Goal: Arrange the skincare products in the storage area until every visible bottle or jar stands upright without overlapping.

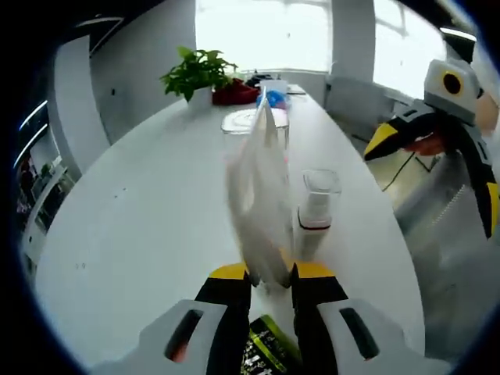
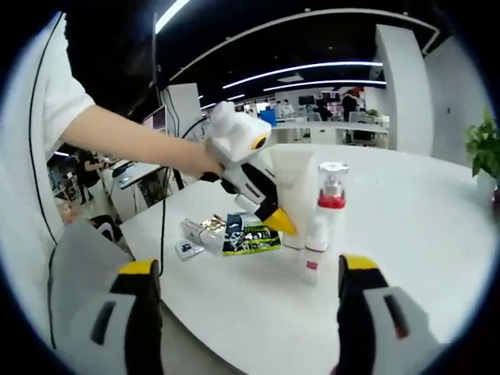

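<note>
In the left gripper view, the left claw (image 1: 270,275) is clenching the base of a soft white squeeze tube (image 1: 258,203), which is standing at twelve o'clock above its yellow tips. A clear-capped white pump bottle with a red band (image 1: 315,211) is standing just beside it at two o'clock on the white oval bench (image 1: 141,226). A green potted plant (image 1: 197,74) is sitting at eleven o'clock.

In the right gripper view, the right claw (image 2: 250,273) is hanging released, jaws wide apart. At twelve o'clock the left claw is gripping the tube beside the bottle; small flat sachets (image 2: 226,233) are lying at eleven o'clock.
</note>
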Demonstrator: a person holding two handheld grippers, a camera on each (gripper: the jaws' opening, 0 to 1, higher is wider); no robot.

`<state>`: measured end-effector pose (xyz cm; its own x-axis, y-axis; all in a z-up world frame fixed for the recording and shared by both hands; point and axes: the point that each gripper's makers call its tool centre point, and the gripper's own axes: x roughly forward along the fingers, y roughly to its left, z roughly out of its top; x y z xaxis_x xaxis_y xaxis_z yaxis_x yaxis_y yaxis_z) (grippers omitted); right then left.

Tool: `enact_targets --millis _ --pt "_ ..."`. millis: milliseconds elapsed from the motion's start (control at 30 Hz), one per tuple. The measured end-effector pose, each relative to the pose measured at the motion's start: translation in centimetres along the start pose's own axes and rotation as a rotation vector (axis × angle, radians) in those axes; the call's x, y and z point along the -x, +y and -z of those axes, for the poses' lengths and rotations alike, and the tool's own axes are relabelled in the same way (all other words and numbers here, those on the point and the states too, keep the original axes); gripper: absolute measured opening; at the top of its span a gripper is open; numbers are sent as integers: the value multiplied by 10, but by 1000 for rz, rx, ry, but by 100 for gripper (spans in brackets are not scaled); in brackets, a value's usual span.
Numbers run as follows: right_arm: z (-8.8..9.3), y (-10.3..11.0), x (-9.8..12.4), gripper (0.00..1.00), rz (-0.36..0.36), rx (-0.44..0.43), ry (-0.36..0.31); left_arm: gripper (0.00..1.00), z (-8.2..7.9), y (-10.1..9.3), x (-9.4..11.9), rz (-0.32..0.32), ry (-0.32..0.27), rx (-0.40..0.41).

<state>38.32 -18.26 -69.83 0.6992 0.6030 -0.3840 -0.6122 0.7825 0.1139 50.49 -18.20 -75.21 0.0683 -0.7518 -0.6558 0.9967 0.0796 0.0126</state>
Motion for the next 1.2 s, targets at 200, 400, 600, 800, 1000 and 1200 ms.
enact_targets --millis 200,400,600,800,1000,1200 --pt "0 -1 0 95 5 -2 1 17 0 2 -1 0 -3 -3" --pt "0 -1 0 95 6 -1 2 17 1 3 -3 -3 0 -9" --pt "1 -1 0 95 6 0 3 20 11 0 -7 6 59 -22" --pt "1 -2 0 95 8 -2 3 31 29 -3 -8 -6 78 47" --pt "2 0 -1 95 3 4 7 41 40 -1 4 -55 34 190" --pt "2 0 -1 96 5 8 9 52 51 -4 22 -114 -16 319"
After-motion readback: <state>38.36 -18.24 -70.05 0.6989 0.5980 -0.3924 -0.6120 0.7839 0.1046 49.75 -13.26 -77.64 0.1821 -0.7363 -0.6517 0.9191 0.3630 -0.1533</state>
